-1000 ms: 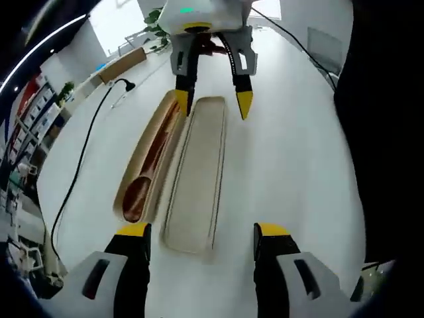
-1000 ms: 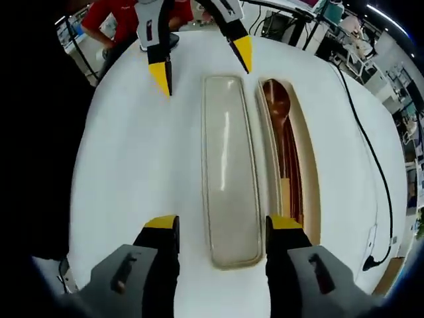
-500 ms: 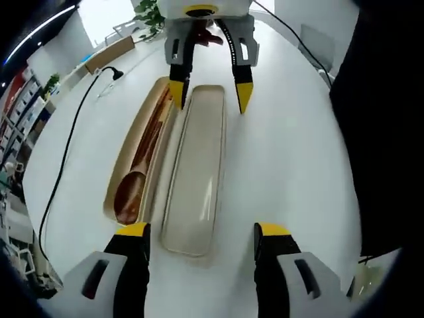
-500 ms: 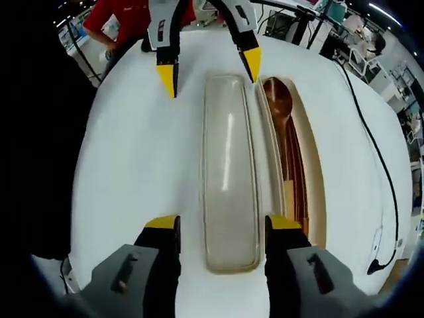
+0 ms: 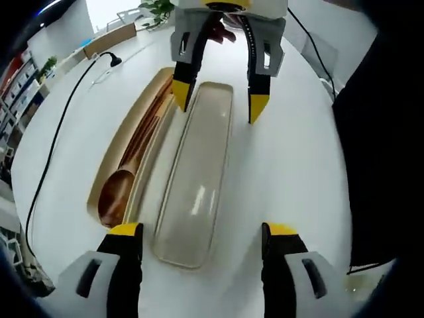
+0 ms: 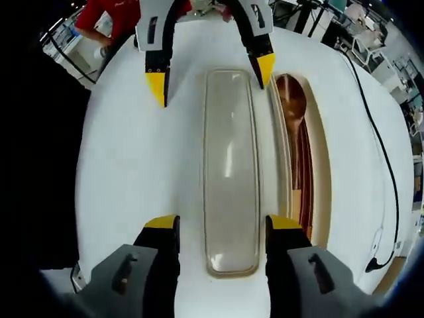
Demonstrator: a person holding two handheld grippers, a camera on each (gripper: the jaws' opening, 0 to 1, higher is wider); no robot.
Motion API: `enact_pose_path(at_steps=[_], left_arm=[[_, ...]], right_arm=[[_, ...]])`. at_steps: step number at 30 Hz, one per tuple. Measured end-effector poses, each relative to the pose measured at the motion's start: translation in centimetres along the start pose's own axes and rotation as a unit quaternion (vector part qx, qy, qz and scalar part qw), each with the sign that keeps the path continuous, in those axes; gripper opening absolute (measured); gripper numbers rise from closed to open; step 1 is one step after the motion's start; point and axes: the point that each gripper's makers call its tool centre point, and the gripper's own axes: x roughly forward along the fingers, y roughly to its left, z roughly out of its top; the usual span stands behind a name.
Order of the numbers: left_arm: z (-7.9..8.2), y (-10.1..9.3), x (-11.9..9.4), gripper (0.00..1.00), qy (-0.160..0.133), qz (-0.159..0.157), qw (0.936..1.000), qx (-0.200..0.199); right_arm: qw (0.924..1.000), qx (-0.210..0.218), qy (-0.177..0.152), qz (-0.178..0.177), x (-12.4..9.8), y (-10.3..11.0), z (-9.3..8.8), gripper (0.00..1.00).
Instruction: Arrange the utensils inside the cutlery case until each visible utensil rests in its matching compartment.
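Both pairs of jaws stand spread with nothing between them, one pair at each end of the lid. The left gripper (image 5: 199,232) straddles the near end of the translucent lid (image 5: 195,175), whose long axis runs from 6 o'clock to 12 o'clock in the left gripper view, directly along the line of the jaws. The right gripper (image 6: 222,222) straddles the opposite end of the same lid (image 6: 230,165) in the right gripper view, again with the long axis at 12 o'clock. Each gripper appears in the other's view at 12 o'clock, jaws pointing toward the camera: the right gripper (image 5: 220,106) in the left gripper view, the left gripper (image 6: 211,79) in the right gripper view. The cutlery case (image 5: 112,169) lies parallel to and touching the lid, at 10 o'clock from the left jaws and at 2 o'clock from the right jaws (image 6: 319,152). The wooden spoon (image 5: 116,202) rests inside it, bowl toward the left gripper (image 6: 291,106). A black cable (image 5: 56,139) trails across the white table (image 5: 291,152) beyond the case. Both grippers are about equally near the lid; judged from this pose, the next move is a two-ended grasp across the lid's width.
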Motion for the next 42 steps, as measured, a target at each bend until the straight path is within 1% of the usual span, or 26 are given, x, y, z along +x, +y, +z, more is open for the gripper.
enact_pose_path(at_steps=[2, 5, 7, 8, 10, 13, 14, 17, 26, 32, 37, 42], left_arm=[[0.1, -0.5, 0.0, 0.69, 0.001, -0.006, 0.9999, 0.012], [0.2, -1.1, 0.0, 0.62, -0.001, -0.008, 0.9998, 0.017], [0.4, -1.0, 0.1, 0.60, -0.008, -0.006, 0.9999, 0.012], [0.5, -0.8, 0.2, 0.58, -0.012, 0.001, 0.9999, -0.004], [0.6, -0.7, 0.2, 0.57, -0.014, 0.003, 0.9999, -0.006], [1.0, -0.9, 0.3, 0.53, -0.017, 0.006, 0.9998, -0.012], [1.2, -1.1, 0.4, 0.51, -0.019, 0.004, 0.9998, -0.007], [1.3, -1.3, 0.3, 0.47, -0.012, 0.005, 0.9999, -0.007], [1.1, -1.8, 0.1, 0.40, -0.014, 0.020, 0.9992, -0.030], [1.2, -1.7, 0.1, 0.40, -0.010, 0.029, 0.9991, -0.029], [1.3, -1.8, 0.1, 0.39, -0.006, 0.025, 0.9989, -0.038], [1.5, -2.1, 0.2, 0.39, -0.005, 0.027, 0.9990, -0.035]], right_arm=[[1.0000, 0.000, 0.006, 0.000, 0.1, 0.0, 0.0, 0.49], [0.9999, 0.001, 0.013, -0.001, 0.1, 0.2, -0.1, 0.48], [0.9999, -0.003, 0.017, 0.000, 0.0, 0.5, -0.1, 0.46], [0.9998, -0.005, 0.019, 0.000, 0.1, 0.6, 0.0, 0.44], [0.9995, -0.012, 0.030, 0.001, 0.0, 0.9, 0.1, 0.42], [0.9987, -0.028, 0.044, 0.002, 0.1, 1.7, 0.2, 0.34], [0.9985, -0.027, 0.048, -0.002, 0.1, 1.7, 0.3, 0.34], [0.9984, -0.027, 0.050, -0.003, 0.0, 1.7, 0.2, 0.34], [0.9986, -0.026, 0.046, -0.005, -0.1, 2.0, 0.3, 0.34], [0.9984, -0.024, 0.051, -0.005, -0.1, 2.0, 0.2, 0.34], [0.9990, -0.018, 0.041, -0.005, -0.2, 2.0, 0.2, 0.34], [0.9995, -0.003, 0.031, -0.008, -0.2, 2.2, 0.1, 0.34]])
